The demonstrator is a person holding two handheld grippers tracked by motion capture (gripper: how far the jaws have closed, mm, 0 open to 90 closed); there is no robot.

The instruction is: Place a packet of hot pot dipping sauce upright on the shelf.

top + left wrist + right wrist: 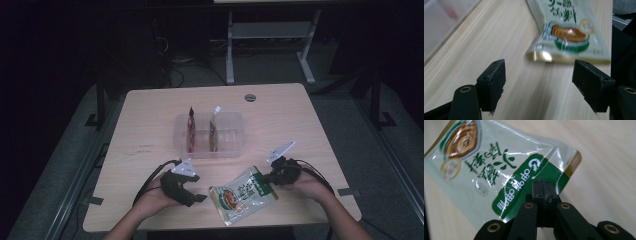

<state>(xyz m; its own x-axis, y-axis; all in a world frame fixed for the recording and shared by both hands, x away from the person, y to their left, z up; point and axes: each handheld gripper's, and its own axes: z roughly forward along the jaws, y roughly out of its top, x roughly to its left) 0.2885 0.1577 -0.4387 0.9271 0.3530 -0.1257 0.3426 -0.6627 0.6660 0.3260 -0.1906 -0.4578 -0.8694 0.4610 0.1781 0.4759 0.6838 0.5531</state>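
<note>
Right gripper (270, 176) pinches the green end of a food packet (243, 194): in the right gripper view its two black jaws are pressed together on the green band of the packet (499, 167), near the corner with the golden edge. The person's right hand (305, 186) comes in from the bottom right of the high view, with the forearm going up and to the left, and the grey plate of this gripper stands above it.

Left gripper (199, 196) rests low over the counter (150, 130), just beside the left end of the packet and not touching it. Its jaws are spread wide; in the left gripper view the left gripper (539, 82) shows bare wood between the two black pads, and the near end of the packet (569, 32), with a picture of a dish on it, lies a little beyond them. The left hand (155, 197) holds this gripper from the bottom left, and black cables trail from both grippers.

On the counter, behind the packet, stands a clear plastic box (235, 145), and two thin sachets (190, 129) stand upright inside it. The counter is of light wood with a round grey cap (250, 97) near its far edge. The room around is dark; a white table frame (270, 35) stands on the grey floor behind.
</note>
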